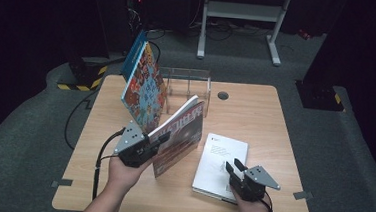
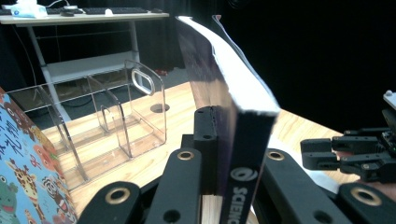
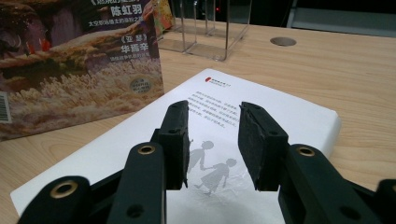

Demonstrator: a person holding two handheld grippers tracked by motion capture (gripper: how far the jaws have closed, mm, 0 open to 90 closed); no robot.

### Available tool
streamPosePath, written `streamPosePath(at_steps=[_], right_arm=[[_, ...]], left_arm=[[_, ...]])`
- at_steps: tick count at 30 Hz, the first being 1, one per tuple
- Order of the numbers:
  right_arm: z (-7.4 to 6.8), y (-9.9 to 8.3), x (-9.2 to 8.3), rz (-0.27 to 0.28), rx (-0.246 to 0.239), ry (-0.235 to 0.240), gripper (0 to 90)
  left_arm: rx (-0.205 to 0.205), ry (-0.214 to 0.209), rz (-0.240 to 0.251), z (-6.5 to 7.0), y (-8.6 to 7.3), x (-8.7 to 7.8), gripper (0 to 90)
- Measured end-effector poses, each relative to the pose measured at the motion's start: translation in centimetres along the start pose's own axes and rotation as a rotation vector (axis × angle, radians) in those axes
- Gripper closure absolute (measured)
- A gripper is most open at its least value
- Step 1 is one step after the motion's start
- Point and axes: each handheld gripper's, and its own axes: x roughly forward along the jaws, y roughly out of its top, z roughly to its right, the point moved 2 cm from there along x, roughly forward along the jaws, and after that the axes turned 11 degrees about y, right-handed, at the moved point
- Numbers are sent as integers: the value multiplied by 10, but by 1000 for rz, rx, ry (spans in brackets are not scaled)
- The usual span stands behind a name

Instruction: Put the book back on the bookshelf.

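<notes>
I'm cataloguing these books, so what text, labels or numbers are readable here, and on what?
"SCIENC", cut off, with a round logo: spine of the magazine clamped in the left gripper.
"陈虹羽" and "华胥辛": the magazine's back cover, right gripper view; its other lines and barcode are too blurred.
White book: small print, unreadable.
Colourful picture book: nothing legible.

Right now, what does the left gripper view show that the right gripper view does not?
Left gripper view alone: the left gripper shut on the dark book near its spine, and the colourful picture book at the left edge. Right gripper view alone: the right gripper with its jaws apart above the white book, which lies flat, and the dark book's printed cover. Both: the clear acrylic rack and the table.
</notes>
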Motion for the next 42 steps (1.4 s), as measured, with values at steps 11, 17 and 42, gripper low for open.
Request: streamPosePath(at_steps=[11, 17, 42], right_arm=[[1, 1, -2, 8, 6, -6, 633], [1, 1, -3, 11, 5, -4, 633], [3, 3, -5, 15, 4, -4, 628]], left_arm=[[-6, 30, -2, 3, 13, 9, 839], [-6, 51, 7, 0, 19, 12, 840], [-30, 195, 41, -31, 32, 31, 839]])
